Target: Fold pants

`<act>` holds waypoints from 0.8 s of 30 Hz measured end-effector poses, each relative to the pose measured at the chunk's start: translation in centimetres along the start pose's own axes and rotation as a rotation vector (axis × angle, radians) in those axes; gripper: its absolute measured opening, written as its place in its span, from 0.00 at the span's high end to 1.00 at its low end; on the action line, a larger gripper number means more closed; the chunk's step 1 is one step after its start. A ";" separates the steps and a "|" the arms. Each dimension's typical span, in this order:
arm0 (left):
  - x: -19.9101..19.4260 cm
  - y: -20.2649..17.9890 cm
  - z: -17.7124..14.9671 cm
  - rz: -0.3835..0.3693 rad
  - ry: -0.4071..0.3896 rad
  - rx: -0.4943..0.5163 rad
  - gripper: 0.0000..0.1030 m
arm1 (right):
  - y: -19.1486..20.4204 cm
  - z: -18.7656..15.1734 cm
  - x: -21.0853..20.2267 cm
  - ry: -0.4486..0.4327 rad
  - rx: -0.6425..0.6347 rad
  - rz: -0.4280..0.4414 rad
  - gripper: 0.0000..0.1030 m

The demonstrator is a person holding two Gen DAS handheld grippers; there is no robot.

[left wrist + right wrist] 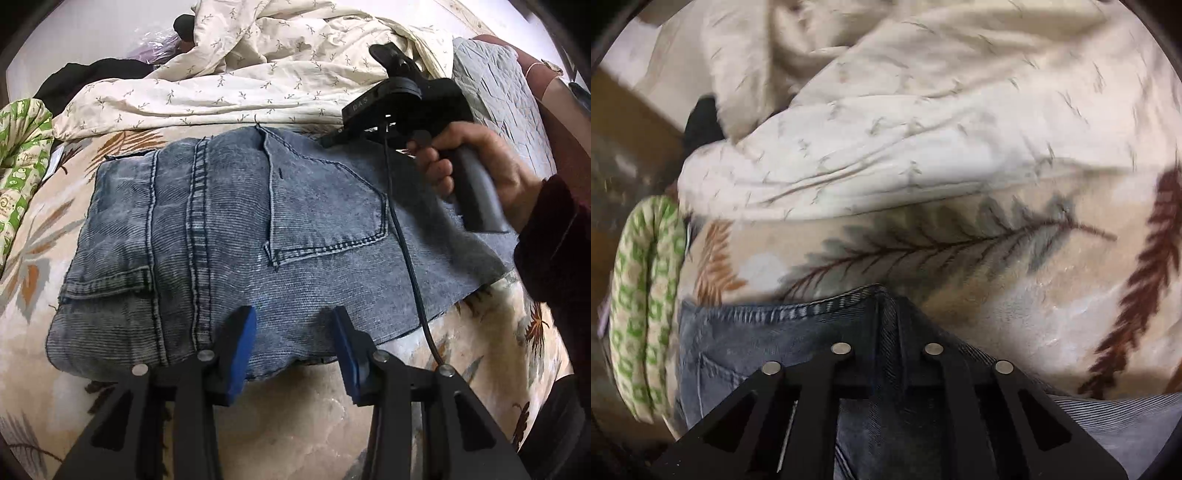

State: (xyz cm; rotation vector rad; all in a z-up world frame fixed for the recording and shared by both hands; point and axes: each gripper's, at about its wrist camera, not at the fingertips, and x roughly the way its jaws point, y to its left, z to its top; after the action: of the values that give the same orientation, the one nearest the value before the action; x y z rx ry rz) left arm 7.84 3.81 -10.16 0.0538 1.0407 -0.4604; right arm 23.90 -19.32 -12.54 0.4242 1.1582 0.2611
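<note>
Blue-grey jeans (229,229) lie folded on a leaf-patterned blanket (48,236), back pockets up. My left gripper (293,343) is open with blue pads, just above the near edge of the jeans and empty. My right gripper (332,140), held in a hand, reaches over the jeans' far right edge. In the right wrist view my right gripper (886,306) is shut on a fold of the jeans (757,339), which bunches up between the fingers and hides them.
A cream sheet with small leaf prints (258,62) is heaped behind the jeans and shows in the right wrist view (923,129). A green-and-white cloth (18,177) lies at the left, also in the right wrist view (646,306). A grey quilt (491,92) lies at the right.
</note>
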 end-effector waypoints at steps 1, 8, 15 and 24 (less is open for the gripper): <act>-0.1 0.0 0.0 -0.003 0.002 -0.003 0.57 | -0.3 0.1 -0.4 -0.030 0.018 0.006 0.92; -0.1 0.3 0.0 -0.009 0.011 -0.017 0.57 | -0.9 0.1 -6.9 -0.154 0.024 0.040 0.84; -0.3 0.2 -0.1 0.008 0.009 -0.018 0.57 | 1.2 -3.2 -5.6 -0.026 -0.033 0.036 0.81; -0.1 0.5 -0.5 -0.006 0.013 -0.006 0.56 | -2.1 -3.5 -3.4 0.042 0.136 0.126 0.78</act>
State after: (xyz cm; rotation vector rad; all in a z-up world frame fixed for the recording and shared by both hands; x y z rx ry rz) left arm 7.54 4.42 -10.39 0.0487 1.0554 -0.4633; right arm 19.29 -21.89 -11.84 0.6153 1.1956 0.3032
